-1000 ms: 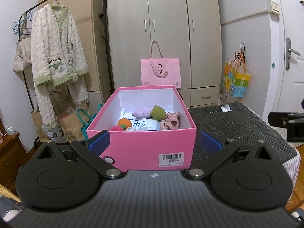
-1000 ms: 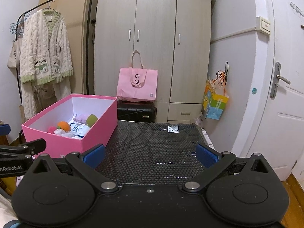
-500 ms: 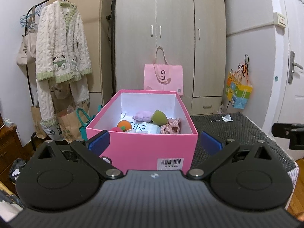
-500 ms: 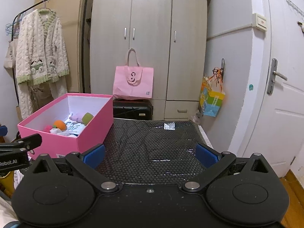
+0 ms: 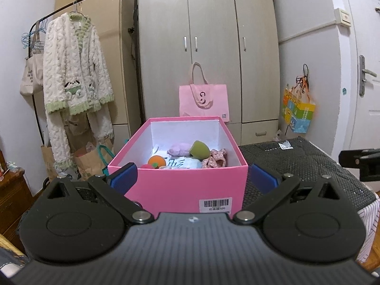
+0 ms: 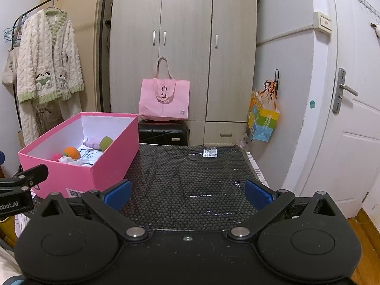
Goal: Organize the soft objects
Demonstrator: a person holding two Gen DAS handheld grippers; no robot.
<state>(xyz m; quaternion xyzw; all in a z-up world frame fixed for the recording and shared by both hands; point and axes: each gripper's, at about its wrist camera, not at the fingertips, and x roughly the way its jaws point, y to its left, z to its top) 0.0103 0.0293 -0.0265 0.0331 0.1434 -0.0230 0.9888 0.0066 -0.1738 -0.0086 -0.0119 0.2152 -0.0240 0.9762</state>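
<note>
A pink box (image 5: 180,185) stands open at the left edge of a worktop (image 6: 190,178) covered with black dotted matting. Inside it lie the soft things: an orange plush ball (image 5: 156,161), a green rounded piece (image 5: 200,149), a pale purple plush (image 5: 178,148), a pink patterned fabric piece (image 5: 215,160) against the right wall, and some white cloth with dark writing (image 5: 180,162) beneath them. The left gripper (image 5: 193,178) is spread wide and empty, held low in front of the box's near wall, whose barcode label (image 5: 216,204) faces it. The right gripper (image 6: 187,193) is likewise released, holding nothing, above the bare near part of the matting, to the right of the box. Beyond the worktop's far edge a pink tote bag (image 6: 164,99) sits on a black suitcase (image 6: 163,133) before a wardrobe (image 6: 185,47).
</note>
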